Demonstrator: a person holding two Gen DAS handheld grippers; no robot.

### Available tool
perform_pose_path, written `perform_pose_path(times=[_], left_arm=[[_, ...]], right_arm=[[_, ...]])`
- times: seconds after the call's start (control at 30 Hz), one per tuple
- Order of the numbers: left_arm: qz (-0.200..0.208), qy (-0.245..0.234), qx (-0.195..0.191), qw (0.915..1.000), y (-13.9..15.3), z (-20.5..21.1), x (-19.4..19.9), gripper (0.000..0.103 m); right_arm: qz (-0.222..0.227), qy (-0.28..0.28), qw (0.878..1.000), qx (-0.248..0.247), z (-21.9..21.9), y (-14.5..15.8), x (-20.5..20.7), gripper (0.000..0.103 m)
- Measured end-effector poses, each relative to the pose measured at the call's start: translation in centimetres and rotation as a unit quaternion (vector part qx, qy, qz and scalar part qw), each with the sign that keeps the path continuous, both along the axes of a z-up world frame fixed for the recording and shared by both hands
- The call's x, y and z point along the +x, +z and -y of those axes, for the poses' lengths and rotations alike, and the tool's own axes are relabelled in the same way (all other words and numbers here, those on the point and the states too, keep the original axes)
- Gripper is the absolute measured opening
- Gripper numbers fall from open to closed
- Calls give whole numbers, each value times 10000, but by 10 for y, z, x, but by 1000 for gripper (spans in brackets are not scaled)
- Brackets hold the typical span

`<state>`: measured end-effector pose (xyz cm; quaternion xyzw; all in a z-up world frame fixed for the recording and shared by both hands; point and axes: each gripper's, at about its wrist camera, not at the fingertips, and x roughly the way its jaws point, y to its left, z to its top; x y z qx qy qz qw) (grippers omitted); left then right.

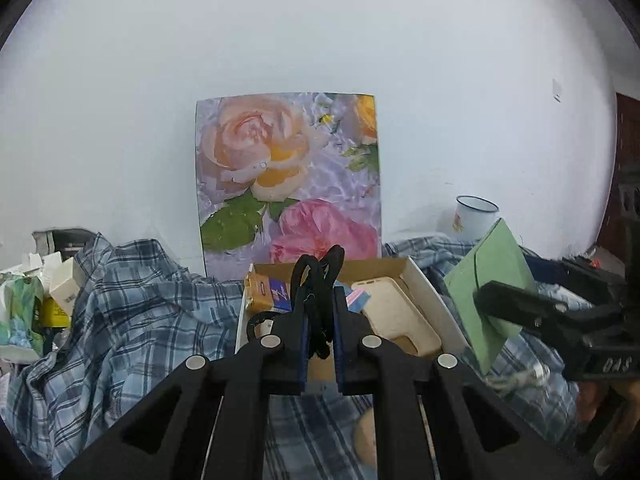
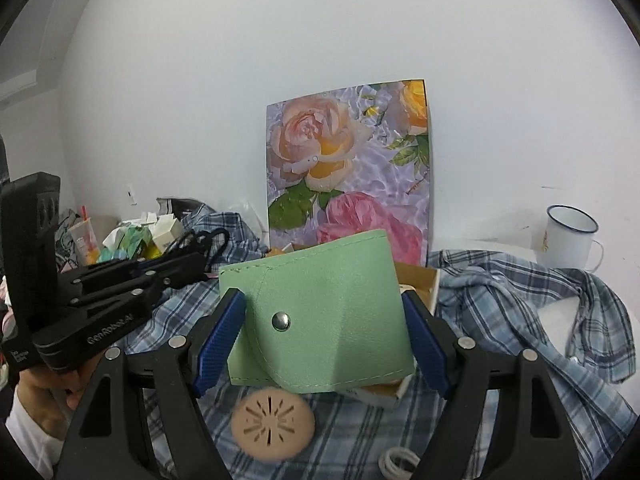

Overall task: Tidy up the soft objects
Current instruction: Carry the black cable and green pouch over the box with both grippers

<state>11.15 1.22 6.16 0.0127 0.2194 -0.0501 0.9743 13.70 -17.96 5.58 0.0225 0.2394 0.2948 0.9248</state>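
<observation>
Left gripper (image 1: 320, 320) is clamped on a black looped cord (image 1: 318, 280), held above the open cardboard box (image 1: 424, 280) that sits on the plaid cloth (image 1: 140, 312). Box contains a cream case (image 1: 396, 308) and small packets. Right gripper (image 2: 324, 336) pinches the green snap pouch (image 2: 320, 316) by its side edges, just over the box. A tan perforated disc (image 2: 272, 424) lies on the cloth below the pouch; white enamel mug (image 2: 568, 236) far right.

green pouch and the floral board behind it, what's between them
The open cardboard box, holding a cream phone case and small packets, sits between the green pouch and the floral board. The left wrist view shows it best; the pouch hides most of it in the right.
</observation>
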Motion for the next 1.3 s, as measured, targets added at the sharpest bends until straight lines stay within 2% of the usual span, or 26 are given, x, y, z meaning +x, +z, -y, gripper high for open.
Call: perform_pose_path(times=[0.2,0.43,0.67,0.9,0.97,1.3], left_arm=[[10,95,20,10000,-5,-8,26,10],[-127,-67,160,9998,-21,1,52,10],[-190,-35,257,9995,-42,9,59,10],[-156,-76,457,9988,-59,18,63,10],[-159,-109,424,9989,-63,17,63,10],[-524,-217,277,9980,-78,14,72,10]], right_arm=[[-140,-29,9998,110,-14,-2,29,77],[-430,13,9990,71,-34,-18,60,77],[-845,-60,9963,125,-36,-54,71,77],[-1056,-165,9942,79,-29,-72,78,77],[-1105,-189,9937,-25,-29,-77,79,77],[-1377,-218,9902,51,-25,-89,84,78]])
